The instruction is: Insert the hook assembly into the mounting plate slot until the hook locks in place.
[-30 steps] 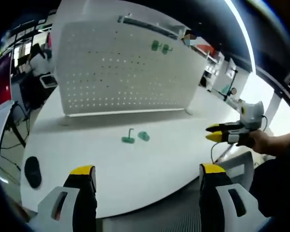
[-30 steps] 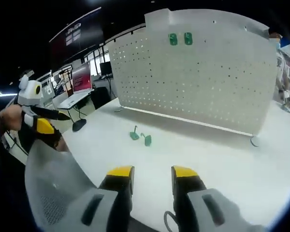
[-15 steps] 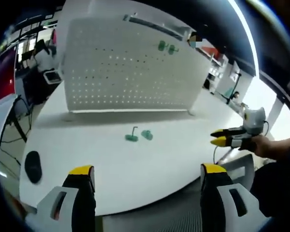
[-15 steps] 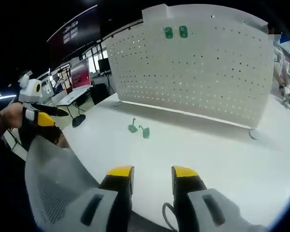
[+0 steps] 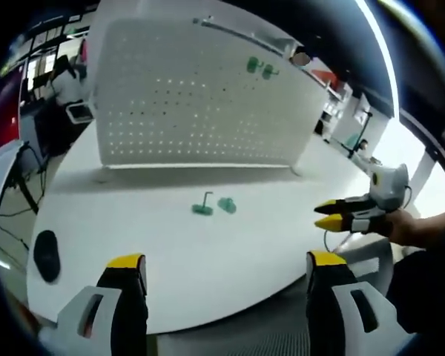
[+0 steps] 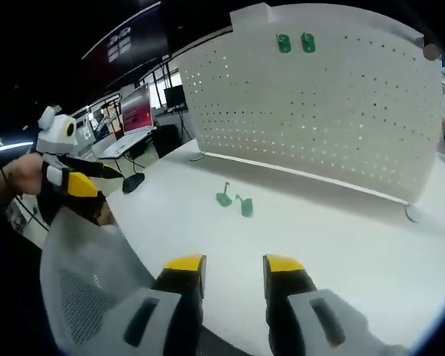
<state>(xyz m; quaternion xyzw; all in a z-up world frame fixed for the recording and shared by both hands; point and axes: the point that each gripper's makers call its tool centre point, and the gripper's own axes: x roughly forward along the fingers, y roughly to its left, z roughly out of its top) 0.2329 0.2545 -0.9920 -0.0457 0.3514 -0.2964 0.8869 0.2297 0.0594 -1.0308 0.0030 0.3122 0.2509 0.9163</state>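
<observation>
Green hook [image 5: 202,205] and plate piece [image 5: 226,205] lie mid-frame, well ahead of both empty claws: left gripper [image 5: 226,271] wide open, right gripper [image 6: 233,267] narrowly parted.

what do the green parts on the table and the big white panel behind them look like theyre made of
The two green parts look like moulded plastic: uniform teal colour, dull sheen, though too small to be sure. The white pegboard panel looks like painted sheet metal or rigid plastic: thin, matte, with regular rows of punched holes. The table has a smooth matte white top.
</observation>
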